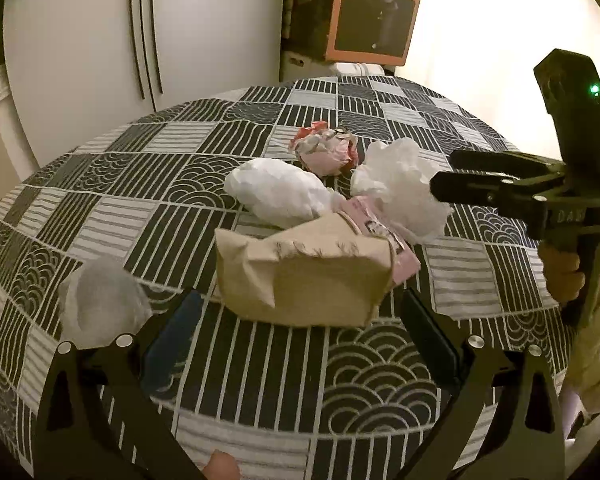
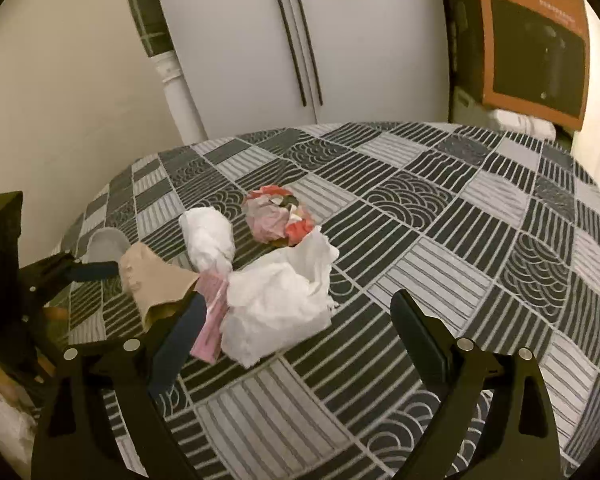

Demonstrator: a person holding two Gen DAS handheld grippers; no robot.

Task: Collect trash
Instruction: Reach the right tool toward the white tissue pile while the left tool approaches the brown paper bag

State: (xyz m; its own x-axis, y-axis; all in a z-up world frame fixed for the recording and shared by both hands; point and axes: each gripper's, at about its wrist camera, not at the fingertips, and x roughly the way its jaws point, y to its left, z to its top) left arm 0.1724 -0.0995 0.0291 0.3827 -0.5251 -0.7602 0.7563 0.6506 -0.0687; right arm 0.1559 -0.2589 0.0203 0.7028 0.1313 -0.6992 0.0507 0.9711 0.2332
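A pile of trash lies mid-table: a crumpled brown paper bag, a pink wrapper, a white wad, a crumpled white tissue and a red-and-white wrapper ball. My left gripper is open, its fingers either side of the brown bag's near edge. My right gripper is open just in front of the white tissue. The brown bag, pink wrapper, white wad and wrapper ball also show there.
A round table with a black-and-grey patterned cloth holds everything. A small grey cup stands at its left edge. A white fridge and an orange-and-black box stand behind the table.
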